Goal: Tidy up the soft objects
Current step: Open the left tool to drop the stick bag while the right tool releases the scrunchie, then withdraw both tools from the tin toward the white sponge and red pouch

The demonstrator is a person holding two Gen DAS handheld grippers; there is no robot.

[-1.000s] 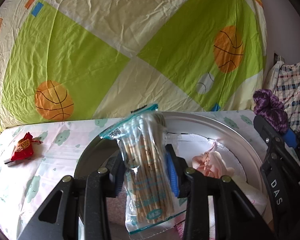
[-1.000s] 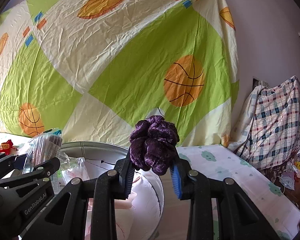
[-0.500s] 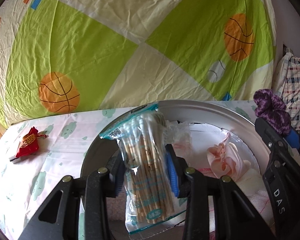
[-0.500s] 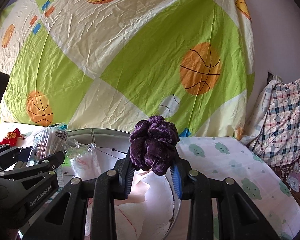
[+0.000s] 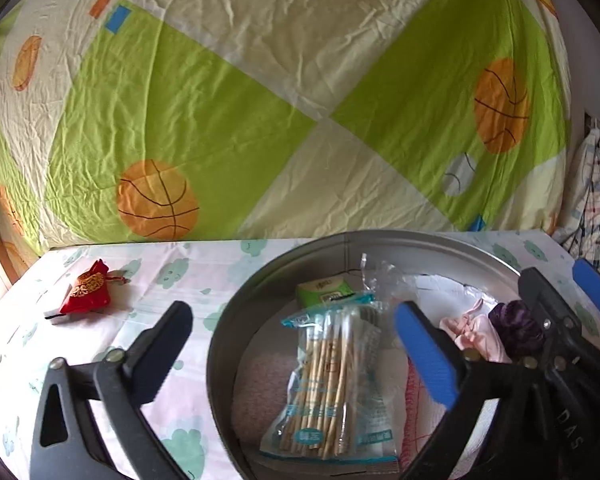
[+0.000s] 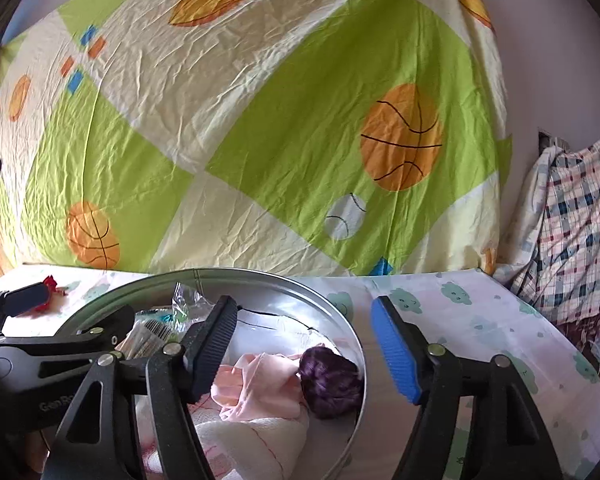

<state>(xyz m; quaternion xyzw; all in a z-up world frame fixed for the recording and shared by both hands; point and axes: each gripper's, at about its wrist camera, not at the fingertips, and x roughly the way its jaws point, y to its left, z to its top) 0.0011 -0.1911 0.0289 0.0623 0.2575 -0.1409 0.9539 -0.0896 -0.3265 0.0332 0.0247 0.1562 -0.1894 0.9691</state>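
A round metal basin (image 5: pixel 236 312) stands on the cloud-print tablecloth. Over it my left gripper (image 5: pixel 290 320) has its jaws opening wide. The cotton swab pack (image 5: pixel 328 384) lies loose in the basin below them, touching neither pad. The jaws of my right gripper (image 6: pixel 303 308) are opening too, above the basin's right rim (image 6: pixel 340 312). The purple scrunchie (image 6: pixel 330 380) rests inside against a pink cloth (image 6: pixel 260 384), free of the pads. The scrunchie (image 5: pixel 516 328) also shows in the left wrist view, beside the right gripper (image 5: pixel 560 280).
A green tissue pack (image 5: pixel 324 292), a clear plastic bag (image 5: pixel 380 276) and a white knit cloth (image 6: pixel 252 436) also lie in the basin. A red pouch (image 5: pixel 88 294) sits on the table at far left. A basketball-print sheet (image 6: pixel 260 140) hangs behind; plaid fabric (image 6: pixel 572 232) is piled at right.
Both grippers went from shut to open. The swab pack left the left jaws and lies in the basin. The scrunchie left the right jaws and landed by the pink cloth.
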